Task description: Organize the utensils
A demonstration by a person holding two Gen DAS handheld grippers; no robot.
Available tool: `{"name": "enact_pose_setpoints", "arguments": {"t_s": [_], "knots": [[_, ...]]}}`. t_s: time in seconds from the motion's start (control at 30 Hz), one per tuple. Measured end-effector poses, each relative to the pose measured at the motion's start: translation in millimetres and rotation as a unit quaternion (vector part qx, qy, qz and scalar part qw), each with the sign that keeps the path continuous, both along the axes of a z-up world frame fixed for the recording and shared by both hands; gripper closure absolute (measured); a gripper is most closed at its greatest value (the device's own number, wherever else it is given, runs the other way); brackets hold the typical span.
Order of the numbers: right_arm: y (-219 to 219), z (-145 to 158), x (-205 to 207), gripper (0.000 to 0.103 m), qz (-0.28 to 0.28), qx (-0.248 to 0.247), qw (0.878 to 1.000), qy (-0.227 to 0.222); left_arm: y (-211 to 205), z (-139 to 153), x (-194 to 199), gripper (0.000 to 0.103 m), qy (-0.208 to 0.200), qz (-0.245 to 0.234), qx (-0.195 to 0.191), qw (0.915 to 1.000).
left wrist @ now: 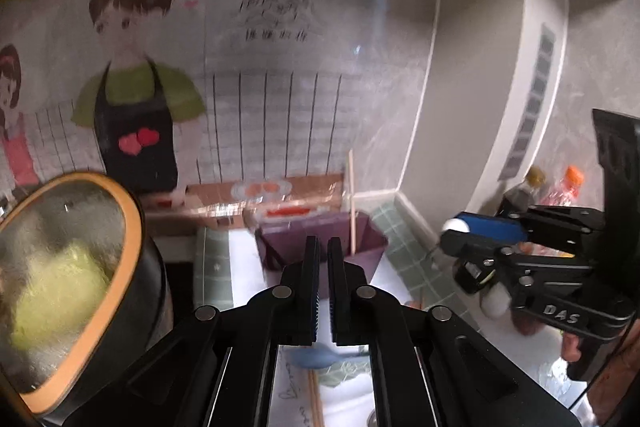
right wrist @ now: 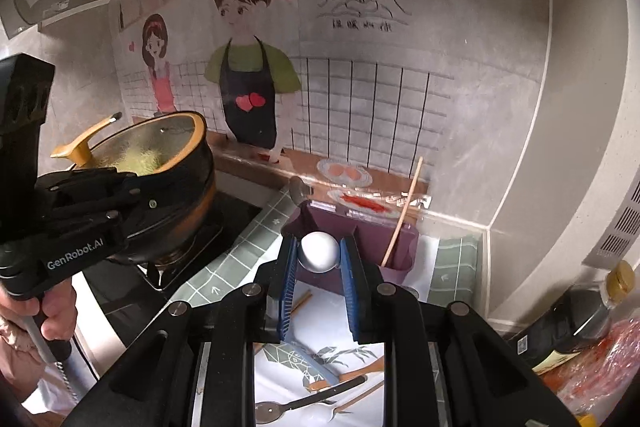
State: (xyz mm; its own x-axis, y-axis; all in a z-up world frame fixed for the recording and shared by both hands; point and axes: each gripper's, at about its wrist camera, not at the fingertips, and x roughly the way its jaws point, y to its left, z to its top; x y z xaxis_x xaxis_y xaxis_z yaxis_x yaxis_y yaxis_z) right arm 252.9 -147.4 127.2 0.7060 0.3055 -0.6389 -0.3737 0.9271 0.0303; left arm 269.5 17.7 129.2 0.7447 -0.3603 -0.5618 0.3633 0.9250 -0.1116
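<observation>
My right gripper point(right wrist: 319, 251) is shut on a white spoon point(right wrist: 319, 251), held above the counter just in front of the purple utensil holder point(right wrist: 394, 247). It also shows in the left wrist view point(left wrist: 460, 227), with the spoon's white end point(left wrist: 454, 225) at its tip. A wooden chopstick point(right wrist: 402, 213) leans in the holder. My left gripper point(left wrist: 324, 259) is shut and empty, in front of the holder point(left wrist: 360, 239). More utensils lie on the mat below: a black-handled spoon point(right wrist: 304, 401), wooden ones point(right wrist: 362, 371), a blue spoon point(left wrist: 320, 355) and chopsticks point(left wrist: 314, 399).
A black pot with an orange-rimmed glass lid point(right wrist: 160, 163) stands on the stove at the left, close to the left gripper point(left wrist: 68, 267). A dark sauce bottle point(right wrist: 572, 323) and a red packet point(right wrist: 600, 371) are at the right. The wall is right behind the holder.
</observation>
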Motion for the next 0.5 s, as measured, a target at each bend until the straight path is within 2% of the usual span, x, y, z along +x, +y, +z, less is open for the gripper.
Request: {"name": "enact_pose_setpoints", "arguments": {"t_s": [0.07, 0.17, 0.23, 0.3, 0.33, 0.4, 0.43, 0.5], "knots": [[-1, -16, 2, 0.084, -0.005, -0.006, 1.0, 0.018, -4, -24, 9, 0.097, 0.042, -0.029, 0.007, 0.9987], [-6, -46, 5, 0.084, -0.012, -0.007, 0.998, 0.055, -14, -70, 21, 0.091, 0.108, -0.073, 0.021, 0.9912], [-8, -63, 6, 0.084, -0.017, -0.011, 0.997, 0.073, -16, -103, 27, 0.079, 0.16, -0.054, 0.037, 0.9849], [-11, -79, 6, 0.084, -0.02, -0.008, 0.996, 0.091, -10, -132, 34, 0.059, 0.222, -0.027, 0.014, 0.9745], [-12, -83, 5, 0.084, -0.02, -0.007, 0.995, 0.096, -6, -146, 37, 0.057, 0.258, -0.011, -0.008, 0.966], [-14, -92, 6, 0.084, -0.021, -0.008, 0.994, 0.104, 0, -175, 43, 0.056, 0.336, 0.014, -0.073, 0.9388], [-15, -95, 6, 0.084, -0.021, -0.01, 0.994, 0.105, 0, -185, 45, 0.056, 0.363, 0.026, -0.092, 0.9268], [-17, -99, 6, 0.084, -0.021, -0.011, 0.994, 0.106, -5, -198, 47, 0.056, 0.395, 0.044, -0.109, 0.9112]]}}
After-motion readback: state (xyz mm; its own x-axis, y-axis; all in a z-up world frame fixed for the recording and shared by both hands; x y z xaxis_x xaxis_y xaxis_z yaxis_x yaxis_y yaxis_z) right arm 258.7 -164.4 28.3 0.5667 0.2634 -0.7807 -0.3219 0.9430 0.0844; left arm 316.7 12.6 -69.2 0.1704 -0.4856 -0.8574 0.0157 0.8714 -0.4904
